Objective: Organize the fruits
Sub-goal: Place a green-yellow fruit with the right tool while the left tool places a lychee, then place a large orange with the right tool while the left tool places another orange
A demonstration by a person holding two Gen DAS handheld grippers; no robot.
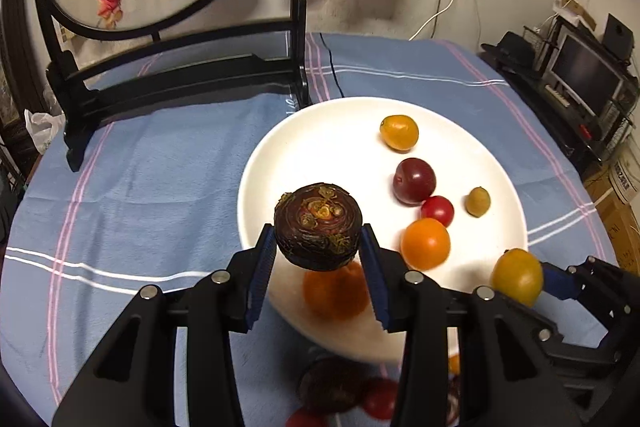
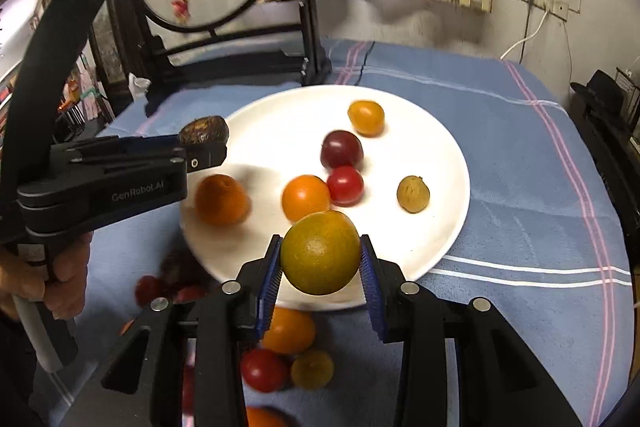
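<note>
My left gripper (image 1: 318, 247) is shut on a dark brown water chestnut (image 1: 318, 225) and holds it above the near left rim of the white plate (image 1: 320, 131). My right gripper (image 2: 320, 259) is shut on a yellow-green citrus (image 2: 320, 253) above the plate's (image 2: 436, 227) near edge; the citrus also shows in the left wrist view (image 1: 517, 277). On the plate lie several fruits: a yellow kumquat (image 1: 399, 132), a dark plum (image 1: 414, 181), a red cherry tomato (image 1: 437, 211), an orange (image 1: 425, 243), a small brown longan (image 1: 477, 201) and another orange (image 1: 335, 291).
Loose fruits lie on the blue cloth in front of the plate: an orange (image 2: 289, 331), a red tomato (image 2: 263, 369), a green-yellow fruit (image 2: 312, 368). A black stand with a round embroidered screen (image 1: 168, 83) stands behind the plate. A shelf with electronics (image 1: 580, 79) is at right.
</note>
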